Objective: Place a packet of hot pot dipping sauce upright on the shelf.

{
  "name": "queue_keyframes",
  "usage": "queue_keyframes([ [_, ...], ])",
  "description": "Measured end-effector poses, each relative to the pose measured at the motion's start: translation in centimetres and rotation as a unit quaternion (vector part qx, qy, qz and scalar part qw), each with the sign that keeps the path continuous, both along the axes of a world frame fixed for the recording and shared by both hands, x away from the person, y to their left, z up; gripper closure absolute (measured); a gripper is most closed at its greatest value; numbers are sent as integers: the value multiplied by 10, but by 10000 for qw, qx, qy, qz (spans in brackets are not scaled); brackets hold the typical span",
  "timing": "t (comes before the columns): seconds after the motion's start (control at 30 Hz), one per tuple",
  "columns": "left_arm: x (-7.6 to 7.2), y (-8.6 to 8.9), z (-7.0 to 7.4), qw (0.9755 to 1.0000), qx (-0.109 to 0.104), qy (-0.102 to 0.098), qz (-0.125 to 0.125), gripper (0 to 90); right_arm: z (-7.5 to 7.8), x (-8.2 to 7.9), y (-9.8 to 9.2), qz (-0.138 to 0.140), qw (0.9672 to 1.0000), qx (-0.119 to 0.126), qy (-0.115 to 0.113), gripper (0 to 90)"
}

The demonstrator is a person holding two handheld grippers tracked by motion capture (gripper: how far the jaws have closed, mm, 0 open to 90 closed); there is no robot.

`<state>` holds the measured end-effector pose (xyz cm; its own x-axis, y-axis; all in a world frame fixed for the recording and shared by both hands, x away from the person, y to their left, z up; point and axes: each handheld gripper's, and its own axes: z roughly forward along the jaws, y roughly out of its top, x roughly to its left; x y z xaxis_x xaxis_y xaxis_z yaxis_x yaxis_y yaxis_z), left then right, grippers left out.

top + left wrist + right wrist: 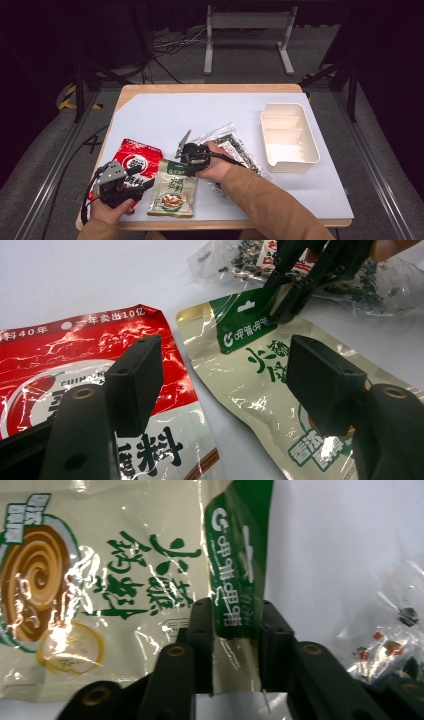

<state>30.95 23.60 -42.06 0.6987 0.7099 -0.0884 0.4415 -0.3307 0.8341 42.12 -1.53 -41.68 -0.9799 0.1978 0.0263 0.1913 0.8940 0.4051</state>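
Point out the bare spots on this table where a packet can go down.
Free: the far strip behind the packets, left of the white tray, and the near right corner below the tray. Crowded: the near left, where the red pouch, the cream pouch, the clear bag and both grippers sit.
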Motion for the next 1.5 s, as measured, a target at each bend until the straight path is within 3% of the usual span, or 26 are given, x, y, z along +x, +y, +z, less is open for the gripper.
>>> queue_keyframes([
  [0.03,0,0,0,10000,3,-11,0,319,0,1,-1,-65,10000,0,-12,825],
  [0.2,0,1,-1,10000,-17,4,23,318,2,4,-2,-55,9999,89,-51,891],
  [0.47,0,1,0,10000,-5,-17,46,318,16,1,-6,-40,9997,261,12,898],
  [0.67,1,3,0,9999,12,-24,100,318,34,-5,-10,-73,9994,339,-7,899],
  [0.87,2,9,0,9995,-136,56,278,319,53,-16,-9,4,9992,394,-121,900],
  [1.03,2,11,0,9994,-161,53,294,318,65,-22,-10,-22,9990,447,-85,900],
  [1.2,2,11,0,9994,-170,55,301,318,83,-30,-13,-64,9979,638,-13,900],
  [1.5,2,11,0,9993,-206,79,292,318,116,-47,-19,193,9954,924,-146,900],
])
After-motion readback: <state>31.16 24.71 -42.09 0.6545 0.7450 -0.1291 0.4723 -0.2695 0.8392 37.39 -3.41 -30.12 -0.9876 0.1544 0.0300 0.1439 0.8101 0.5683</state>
